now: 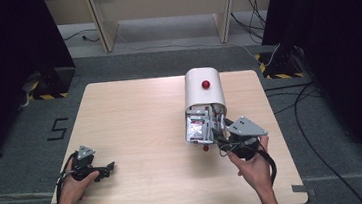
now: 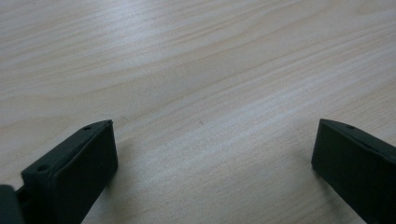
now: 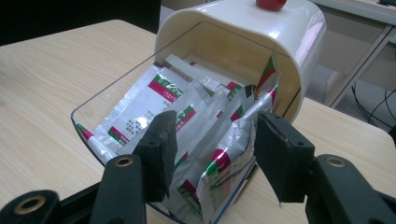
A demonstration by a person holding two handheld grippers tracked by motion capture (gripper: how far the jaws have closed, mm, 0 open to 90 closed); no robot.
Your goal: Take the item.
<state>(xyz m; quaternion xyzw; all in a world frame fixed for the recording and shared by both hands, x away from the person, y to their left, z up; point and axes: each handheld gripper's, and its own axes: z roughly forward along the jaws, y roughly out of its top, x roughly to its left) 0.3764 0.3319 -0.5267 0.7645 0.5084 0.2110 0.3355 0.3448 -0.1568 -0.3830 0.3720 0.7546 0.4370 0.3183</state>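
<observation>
Silver foil sachets [image 3: 219, 140] with red-green labels sit packed in clear drawer of cream dome-topped box [image 1: 202, 87], desk [image 1: 131, 127] right; right gripper [image 3: 212, 149] fingers apart astride one sachet; close squarely, lift straight; left gripper [image 2: 210, 154] idle, fingers apart

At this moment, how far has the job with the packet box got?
Done: the white box has its clear drawer open, and silver packets fill it. In hand: the right gripper has its jaws apart on either side of one upright packet, not yet clamped. Left: closing on it and lifting it out. The left gripper rests open on the table.
</observation>
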